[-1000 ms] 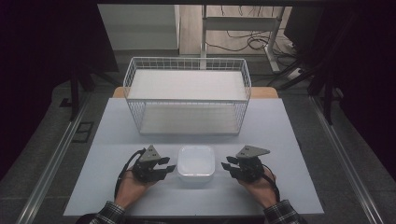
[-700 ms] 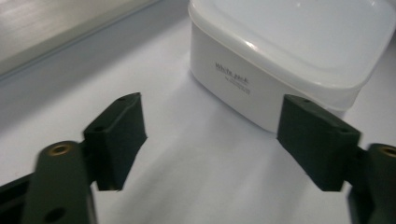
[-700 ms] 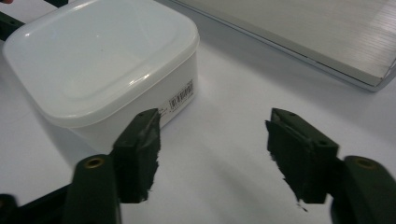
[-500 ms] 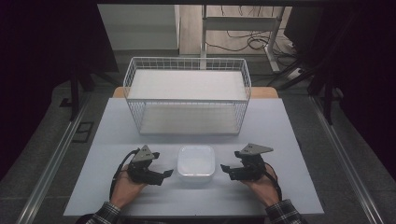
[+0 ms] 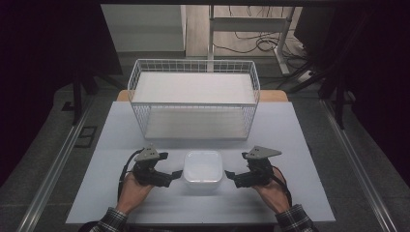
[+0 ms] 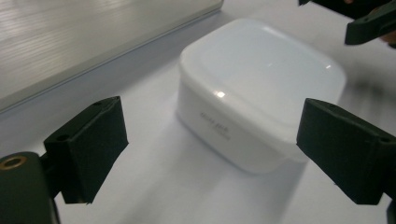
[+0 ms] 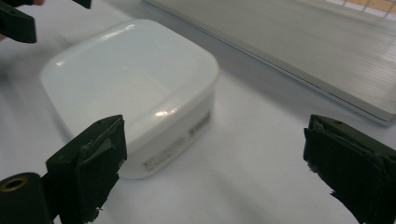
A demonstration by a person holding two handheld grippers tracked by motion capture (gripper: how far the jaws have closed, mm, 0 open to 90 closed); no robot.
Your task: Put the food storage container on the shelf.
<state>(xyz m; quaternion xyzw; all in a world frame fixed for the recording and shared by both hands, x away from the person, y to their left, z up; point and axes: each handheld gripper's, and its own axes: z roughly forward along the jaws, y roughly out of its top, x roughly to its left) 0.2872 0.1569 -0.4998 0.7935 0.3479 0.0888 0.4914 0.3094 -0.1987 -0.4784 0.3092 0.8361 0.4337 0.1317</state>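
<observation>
**White lidded box lying freed between two opened grippers**

A white box (image 5: 203, 168), square with rounded corners, glossy lid and small print on its side wall, is being seen resting on the pale table (image 5: 290, 130) between the left gripper (image 5: 175, 175) and the right gripper (image 5: 231, 175); the jaws of both have just been opening and are being held wide, with nothing gripped, the box lying just ahead of the fingertips; open table is being left to either side; beyond the box, the wire basket (image 5: 193, 99) is being shown standing well apart; the print is proving too blurred to be read; the far gripper is being cut off at the frame edge in each gripper view.
</observation>
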